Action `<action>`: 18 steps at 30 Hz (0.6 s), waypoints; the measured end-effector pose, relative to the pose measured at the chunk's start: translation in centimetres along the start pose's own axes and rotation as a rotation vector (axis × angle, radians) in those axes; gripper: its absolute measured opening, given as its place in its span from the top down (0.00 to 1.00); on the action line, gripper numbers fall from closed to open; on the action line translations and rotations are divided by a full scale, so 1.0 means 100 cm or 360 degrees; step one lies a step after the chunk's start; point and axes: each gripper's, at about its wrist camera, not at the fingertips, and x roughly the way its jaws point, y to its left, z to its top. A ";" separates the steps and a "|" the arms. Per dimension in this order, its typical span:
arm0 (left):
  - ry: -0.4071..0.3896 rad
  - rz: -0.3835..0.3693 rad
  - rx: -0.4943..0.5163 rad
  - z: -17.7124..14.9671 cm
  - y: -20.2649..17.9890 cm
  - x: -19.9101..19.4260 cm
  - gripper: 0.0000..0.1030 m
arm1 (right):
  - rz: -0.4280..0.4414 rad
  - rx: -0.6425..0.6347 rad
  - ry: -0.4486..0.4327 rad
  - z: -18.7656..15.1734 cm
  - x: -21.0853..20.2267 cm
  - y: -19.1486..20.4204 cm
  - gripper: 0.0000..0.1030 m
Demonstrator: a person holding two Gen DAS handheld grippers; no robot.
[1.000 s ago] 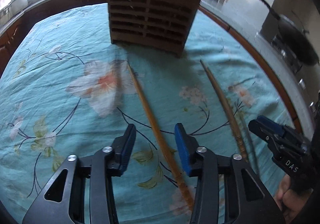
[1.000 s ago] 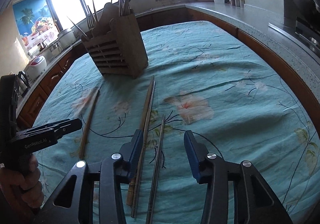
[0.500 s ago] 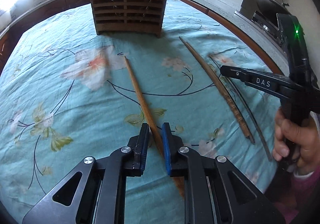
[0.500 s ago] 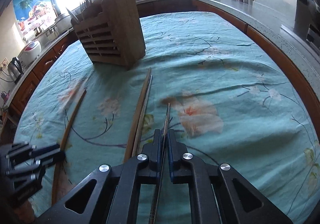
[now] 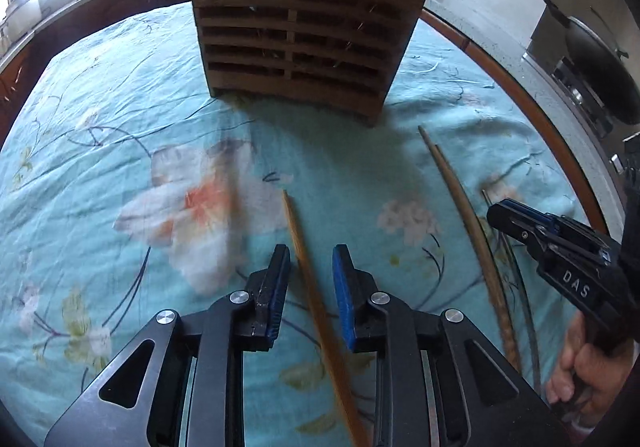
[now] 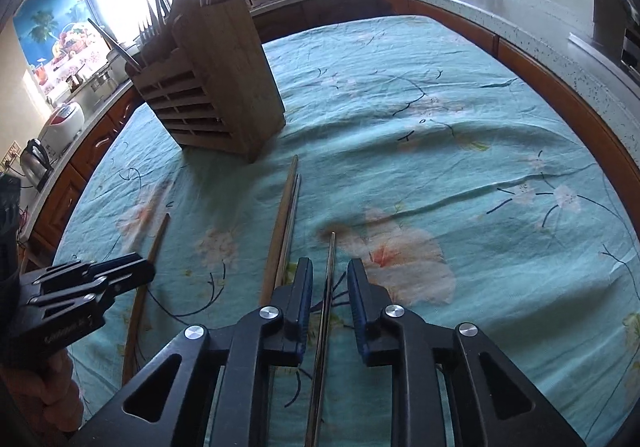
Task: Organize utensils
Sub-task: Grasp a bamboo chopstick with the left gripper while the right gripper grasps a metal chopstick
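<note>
A slatted wooden utensil holder (image 5: pixel 300 35) stands at the far side of the cloth; it also shows in the right wrist view (image 6: pixel 212 87), with several utensils upright in it. My left gripper (image 5: pixel 310 259) is open, its pads either side of a wooden chopstick (image 5: pixel 308 271) without touching it. My right gripper (image 6: pixel 329 271) is open around a thin metal chopstick (image 6: pixel 329 271). A wooden and a metal chopstick (image 6: pixel 286 215) lie side by side to its left; they also show in the left wrist view (image 5: pixel 464 203).
The table is covered by a teal floral cloth (image 6: pixel 440 127). A black wok (image 5: pixel 600 59) sits on the stove at right. A counter (image 6: pixel 500 3) with cups and jars runs behind; a kettle (image 6: pixel 34 155) and rice cooker (image 6: pixel 60 123) stand at left.
Both grippers were closed on their chopsticks half a second ago and have now opened. The left gripper has moved closer to the holder.
</note>
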 end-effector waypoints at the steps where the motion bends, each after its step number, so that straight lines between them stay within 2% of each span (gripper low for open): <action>1: 0.0003 0.0012 0.0006 0.003 -0.002 0.002 0.80 | -0.0015 -0.0022 0.0000 0.001 0.001 0.002 0.81; 6: -0.0020 0.0091 0.0118 0.006 -0.014 0.009 0.82 | -0.0106 -0.0137 0.0000 0.006 0.009 0.012 0.83; 8: -0.0031 0.0102 0.0139 0.007 -0.016 0.010 0.93 | -0.0165 -0.0221 -0.0016 0.003 0.010 0.019 0.83; 9: -0.0030 0.0090 0.0129 0.008 -0.015 0.010 0.93 | -0.0170 -0.0231 -0.0018 0.003 0.010 0.020 0.86; 10: -0.0026 0.0074 0.0114 0.008 -0.013 0.010 0.94 | -0.0160 -0.0226 -0.0014 0.003 0.009 0.020 0.95; 13: -0.0027 0.0004 0.0074 0.005 -0.007 0.005 0.96 | -0.0087 -0.0153 0.0003 0.007 0.009 0.013 0.96; 18: -0.0116 -0.0137 -0.0015 -0.004 0.013 -0.026 0.96 | 0.0039 -0.0062 -0.0057 0.010 -0.014 0.010 0.96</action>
